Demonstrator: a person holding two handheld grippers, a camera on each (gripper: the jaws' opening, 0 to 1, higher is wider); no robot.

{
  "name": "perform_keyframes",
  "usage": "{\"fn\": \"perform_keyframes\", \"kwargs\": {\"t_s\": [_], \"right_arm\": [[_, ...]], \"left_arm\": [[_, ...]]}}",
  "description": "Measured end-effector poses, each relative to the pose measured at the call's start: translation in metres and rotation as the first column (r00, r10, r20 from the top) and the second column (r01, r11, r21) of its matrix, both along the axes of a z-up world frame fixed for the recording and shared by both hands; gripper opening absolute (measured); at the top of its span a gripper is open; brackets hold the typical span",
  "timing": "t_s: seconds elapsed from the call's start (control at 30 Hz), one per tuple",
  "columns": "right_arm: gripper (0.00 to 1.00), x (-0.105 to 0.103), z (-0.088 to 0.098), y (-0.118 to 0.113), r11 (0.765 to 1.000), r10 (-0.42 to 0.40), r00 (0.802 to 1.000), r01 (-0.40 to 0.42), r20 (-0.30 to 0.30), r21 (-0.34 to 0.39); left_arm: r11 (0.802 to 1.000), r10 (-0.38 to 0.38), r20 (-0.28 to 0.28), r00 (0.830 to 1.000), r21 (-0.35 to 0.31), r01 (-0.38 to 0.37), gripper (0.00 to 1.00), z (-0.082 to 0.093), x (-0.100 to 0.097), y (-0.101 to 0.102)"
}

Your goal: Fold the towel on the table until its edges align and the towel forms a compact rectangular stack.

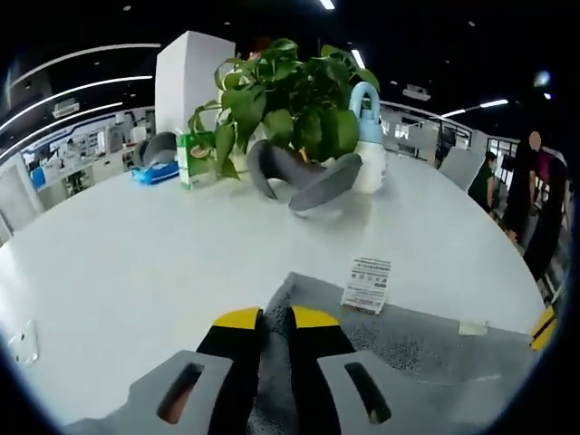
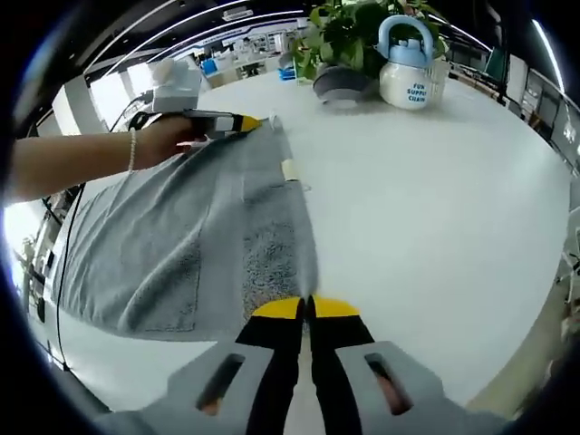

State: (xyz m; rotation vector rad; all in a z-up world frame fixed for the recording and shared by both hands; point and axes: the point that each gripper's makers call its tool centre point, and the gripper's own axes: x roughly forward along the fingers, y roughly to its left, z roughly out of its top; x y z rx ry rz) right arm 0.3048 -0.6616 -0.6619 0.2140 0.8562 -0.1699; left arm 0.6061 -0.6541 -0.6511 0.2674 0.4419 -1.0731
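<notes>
Both grippers — left [image 1: 276, 317] and right [image 2: 305, 308] — have their fingers clamped on one edge of the grey towel [image 2: 181, 245], which lies spread on the white tabletop [image 2: 435, 199]. It looks like a fold just starting — next, lift that edge together and carry it across to the opposite edge.

This looks like a large open-plan office or lab hall. A big white round-edged desk [image 1: 118, 263] fills the near ground, carrying a potted plant [image 1: 285, 104], a white and blue kettle [image 1: 367, 136], a green box [image 1: 195, 156] and grey headrest-like pads [image 1: 313, 177]. Long ceiling light strips [image 1: 72, 91] run overhead against a dark ceiling. At far left stand rows of workstations [image 1: 86, 163] with equipment, though the fisheye blurs them. A white pillar [image 1: 190, 77] rises behind the plant. At far right people [image 1: 526, 181] stand by more desks and chairs.
</notes>
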Motion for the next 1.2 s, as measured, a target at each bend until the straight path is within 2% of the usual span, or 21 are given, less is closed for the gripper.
{"fn": "perform_keyframes", "kwargs": {"t_s": [0.13, 0.23, 0.27, 0.33, 0.37, 0.47, 0.6, 0.7, 0.83, 1.0, 1.2], "right_arm": [[0.0, 0.0, 0.001, -0.001, 1.0, 0.0, 1.0, 0.0, -0.002, 0.023], [0.0, 0.002, 0.0, 0.004, 0.99, -0.047, 0.999, 0.045, 0.01, 0.136], [0.0, 0.0, -0.001, 0.004, 0.988, -0.053, 0.999, 0.052, 0.003, 0.145], [0.0, 0.003, 0.003, 0.006, 0.992, -0.009, 1.0, 0.006, 0.026, 0.126], [0.0, 0.006, 0.007, 0.005, 0.996, 0.014, 0.999, -0.018, 0.045, 0.088], [0.0, 0.007, 0.016, 0.009, 0.997, 0.044, 0.998, -0.047, 0.051, 0.061], [0.0, 0.005, 0.023, 0.012, 0.995, 0.053, 0.997, -0.058, 0.063, 0.076], [0.0, 0.007, 0.036, 0.01, 0.995, 0.04, 0.994, -0.05, 0.105, 0.091], [0.0, 0.006, 0.052, 0.014, 0.991, 0.03, 0.992, -0.045, 0.123, 0.123], [0.0, 0.001, 0.066, 0.02, 0.993, 0.065, 0.988, -0.077, 0.142, 0.087], [0.0, -0.003, 0.076, 0.021, 0.991, 0.066, 0.984, -0.084, 0.164, 0.1]], "left_arm": [[1.0, -0.022, 0.0, 1.0, 0.007, 0.022, 0.05, 0.0, -0.003, -0.001], [1.0, -0.014, -0.019, 1.0, -0.002, 0.014, 0.04, 0.001, -0.002, 0.002], [1.0, -0.012, -0.024, 1.0, -0.004, 0.012, 0.04, 0.002, -0.003, 0.003], [1.0, -0.015, -0.017, 1.0, -0.008, 0.015, 0.04, 0.007, -0.004, 0.003], [1.0, -0.017, -0.005, 1.0, -0.007, 0.017, 0.04, 0.009, -0.004, 0.003], [1.0, -0.021, 0.01, 1.0, -0.012, 0.021, 0.04, 0.019, -0.003, 0.004], [0.999, -0.027, 0.025, 0.999, -0.022, 0.027, 0.04, 0.035, -0.004, 0.007], [0.999, -0.029, 0.041, 0.999, -0.025, 0.03, 0.04, 0.051, -0.006, 0.011], [0.999, -0.024, 0.068, 0.997, -0.021, 0.026, 0.04, 0.068, -0.007, 0.016], [0.999, -0.029, 0.086, 0.996, -0.025, 0.031, 0.04, 0.084, -0.012, 0.021], [0.999, -0.023, 0.098, 0.995, -0.03, 0.026, 0.04, 0.101, -0.015, 0.028]]}}
